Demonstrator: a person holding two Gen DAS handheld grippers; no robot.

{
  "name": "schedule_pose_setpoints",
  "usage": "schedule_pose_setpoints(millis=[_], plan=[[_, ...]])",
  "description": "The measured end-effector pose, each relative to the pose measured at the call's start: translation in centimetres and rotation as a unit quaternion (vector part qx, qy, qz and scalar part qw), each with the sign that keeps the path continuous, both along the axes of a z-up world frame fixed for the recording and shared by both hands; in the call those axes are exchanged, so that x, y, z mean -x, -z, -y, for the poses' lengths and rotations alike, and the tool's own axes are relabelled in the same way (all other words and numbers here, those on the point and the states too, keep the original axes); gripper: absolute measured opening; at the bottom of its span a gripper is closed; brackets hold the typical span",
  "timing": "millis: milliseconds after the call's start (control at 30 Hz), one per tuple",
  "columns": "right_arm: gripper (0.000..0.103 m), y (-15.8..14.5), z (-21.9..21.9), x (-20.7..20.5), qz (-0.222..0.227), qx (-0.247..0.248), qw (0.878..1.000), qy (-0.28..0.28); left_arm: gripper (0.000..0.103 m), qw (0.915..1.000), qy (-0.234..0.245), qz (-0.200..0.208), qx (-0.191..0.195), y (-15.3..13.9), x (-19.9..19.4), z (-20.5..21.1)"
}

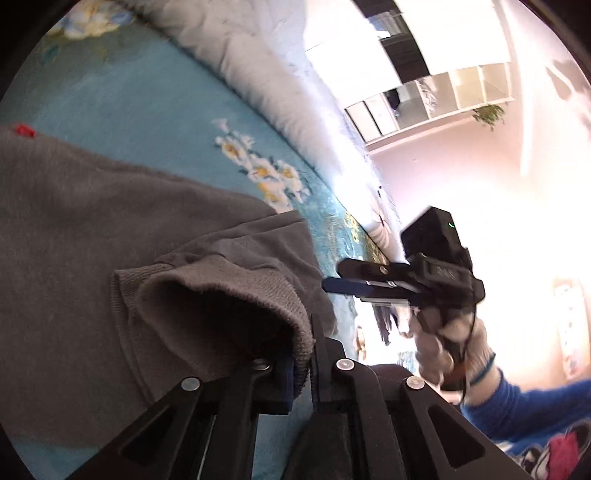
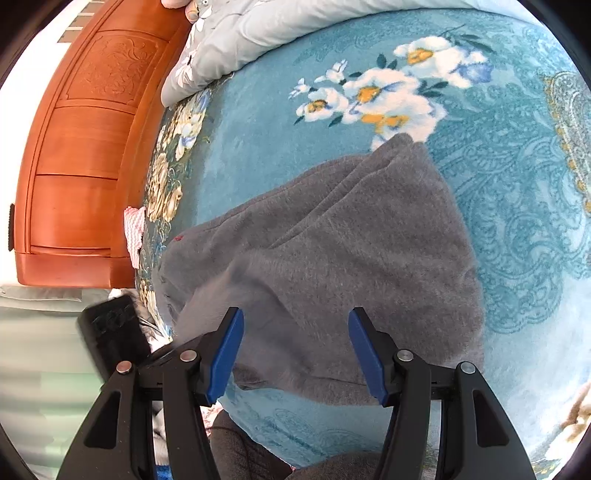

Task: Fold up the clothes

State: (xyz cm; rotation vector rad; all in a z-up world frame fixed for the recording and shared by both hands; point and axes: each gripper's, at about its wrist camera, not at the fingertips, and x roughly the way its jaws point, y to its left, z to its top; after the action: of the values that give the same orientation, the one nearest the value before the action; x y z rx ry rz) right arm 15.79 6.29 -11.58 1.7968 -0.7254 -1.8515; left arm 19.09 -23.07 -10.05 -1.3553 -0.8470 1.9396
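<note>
Left gripper (image 1: pixel 303 363) pinches the grey sweater's cuff (image 1: pixel 236 291); right gripper (image 2: pixel 295 350) hovers spread-jawed above the sweater (image 2: pixel 351 240) on the bed (image 2: pixel 258 147).

garment (image 2: pixel 332 258) on blanket (image 2: pixel 517 221), on the bed | quilt (image 2: pixel 258 33) behind it | headboard (image 2: pixel 81 158) left of the bed | left tool (image 1: pixel 301 363) on garment cuff | right tool (image 2: pixel 295 350) above garment, apart

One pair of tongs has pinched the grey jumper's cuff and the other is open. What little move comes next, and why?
Probably carry the ribbed cuff, pinched in the left tongs, across the grey fleece sweater lying on the teal floral blanket. The right tongs hang open above the body, free to steady it.
</note>
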Motion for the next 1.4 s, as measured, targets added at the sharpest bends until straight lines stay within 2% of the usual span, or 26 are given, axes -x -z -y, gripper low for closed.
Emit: schedule_pose_setpoints(millis=[100,167,267,367,467,500,533,567,600,667,767,867,900,1000,1100,1133,1167,1233,1267,1333,1400], plan=[[0.064,0.8,-0.3,0.2,0.009,-0.027,1.0,-0.01,0.007,0.9949,-0.006,0.076,0.065,3.7,-0.8,0.7],[0.064,1.7,-0.2,0.4,0.02,-0.055,0.998,-0.023,0.008,0.9916,-0.017,0.105,0.074,5.4,-1.7,1.3],[0.064,2.9,-0.7,0.8,0.039,-0.062,0.997,-0.028,0.01,0.9915,-0.043,0.102,0.067,5.3,-2.3,1.9],[0.064,3.0,-1.0,1.1,0.023,-0.12,0.992,-0.044,0.012,0.9906,-0.068,0.102,0.06,5.1,-2.9,2.6],[0.064,2.8,-1.8,1.1,0.02,-0.128,0.991,-0.037,0.014,0.9879,-0.11,0.095,0.055,3.6,-4.5,4.6],[0.064,2.5,-2.2,1.1,0.014,-0.134,0.99,-0.03,0.015,0.9833,-0.144,0.092,0.062,3.2,-5.4,6.0],[0.064,2.2,-2.6,1.0,0.005,-0.145,0.989,-0.025,0.016,0.9763,-0.184,0.088,0.071,2.7,-6.4,7.4],[0.064,1.7,-3.1,1.0,-0.005,-0.159,0.987,-0.018,0.024,0.9677,-0.224,0.084,0.08,2.3,-7.4,8.9],[0.064,1.4,-3.5,0.9,-0.011,-0.167,0.986,-0.012,0.043,0.9573,-0.263,0.08,0.089,1.8,-8.4,10.4],[0.064,0.8,-4.2,1.0,-0.019,-0.167,0.986,0.0,0.067,0.9316,-0.34,0.072,0.107,0.9,-10.3,13.4],[0.064,0.2,-4.9,1.1,-0.025,-0.157,0.987,0.011,0.067,0.8865,-0.442,0.104,0.087,2.4,-12.5,17.0],[0.064,-0.1,-4.7,0.9,-0.025,-0.139,0.99,0.015,0.067,0.8428,-0.521,0.125,0.057,4.6,-13.9,19.3],[0.064,-0.1,-4.6,0.8,-0.026,-0.136,0.99,0.013,0.067,0.8381,-0.53,0.122,0.042,5.1,-13.8,19.5],[0.064,-0.2,-4.0,0.5,-0.028,-0.136,0.99,0.005,0.067,0.8339,-0.542,0.105,-0.002,6.3,-12.9,19.7],[0.064,-0.4,-3.6,0.3,-0.028,-0.134,0.991,0.004,0.064,0.8288,-0.552,0.088,-0.017,7.0,-12.4,20.0],[0.064,-0.5,-3.6,0.3,-0.028,-0.134,0.991,0.004,0.06,0.8265,-0.556,0.088,-0.012,6.7,-12.4,20.3],[0.064,-0.7,-3.5,0.1,-0.029,-0.133,0.991,0.005,0.044,0.8255,-0.557,0.091,0.004,6.4,-12.2,20.1],[0.064,-0.9,-3.5,-0.1,-0.029,-0.129,0.991,0.006,0.032,0.8266,-0.554,0.091,0.033,5.3,-11.8,19.5],[0.064,-0.9,-3.5,-0.2,-0.029,-0.126,0.992,0.008,0.028,0.8294,-0.551,0.083,0.041,4.6,-11.7,19.2],[0.064,-0.9,-3.7,-0.1,-0.03,-0.119,0.992,0.014,0.028,0.8458,-0.527,0.056,0.057,2.2,-11.3,17.9],[0.064,-1.1,-4.2,-0.3,-0.031,-0.114,0.993,0.019,0.028,0.8716,-0.482,0.007,0.089,-1.8,-10.8,15.3]])
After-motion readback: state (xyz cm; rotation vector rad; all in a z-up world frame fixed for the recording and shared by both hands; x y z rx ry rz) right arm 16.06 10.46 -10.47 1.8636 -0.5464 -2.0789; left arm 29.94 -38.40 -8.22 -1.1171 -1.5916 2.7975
